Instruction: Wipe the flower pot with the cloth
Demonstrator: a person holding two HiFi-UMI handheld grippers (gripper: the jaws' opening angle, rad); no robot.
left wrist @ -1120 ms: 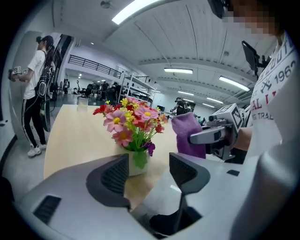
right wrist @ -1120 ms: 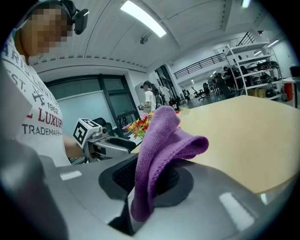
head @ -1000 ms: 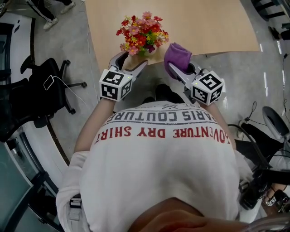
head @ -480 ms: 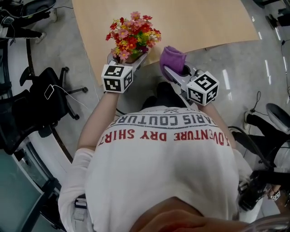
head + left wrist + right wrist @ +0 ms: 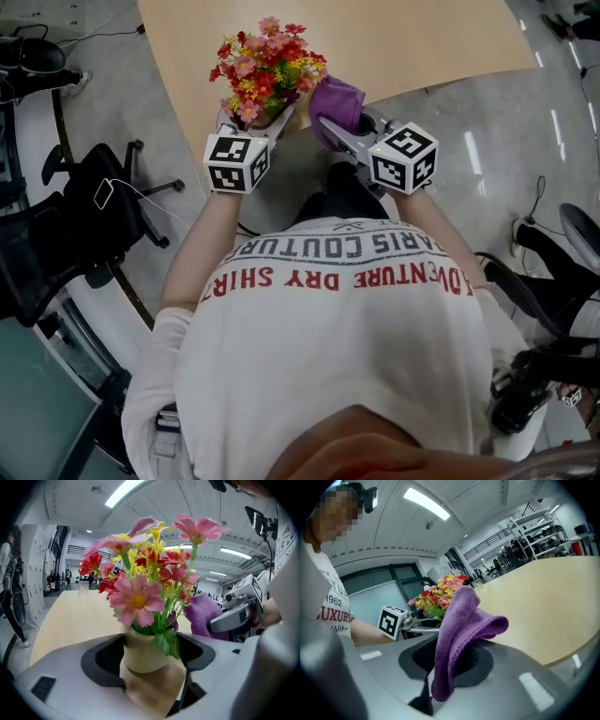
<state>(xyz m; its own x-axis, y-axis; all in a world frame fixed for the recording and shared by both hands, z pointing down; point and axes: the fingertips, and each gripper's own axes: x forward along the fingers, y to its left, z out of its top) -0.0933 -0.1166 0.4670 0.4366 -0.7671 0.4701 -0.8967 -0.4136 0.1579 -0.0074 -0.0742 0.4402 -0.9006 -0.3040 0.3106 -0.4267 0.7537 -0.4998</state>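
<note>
my l gripper (image 5: 152, 641) just closed snug on the pot (image 5: 143, 654) body, light but top-heavy imo, while the r gripper (image 5: 450, 660) beside the pot pinches the soft cloth (image 5: 459, 620).

Pale wooden table (image 5: 422, 47), flower pot (image 5: 143, 653) at edge

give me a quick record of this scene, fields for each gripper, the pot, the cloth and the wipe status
left gripper: fingers have just been closing, gripping the flower pot
right gripper: shut on the purple cloth
flower pot: cream, upright, at the table near edge, holds flowers
cloth: held up beside the flowers
wipe status: contact between cloth and pot cannot be made out
</note>
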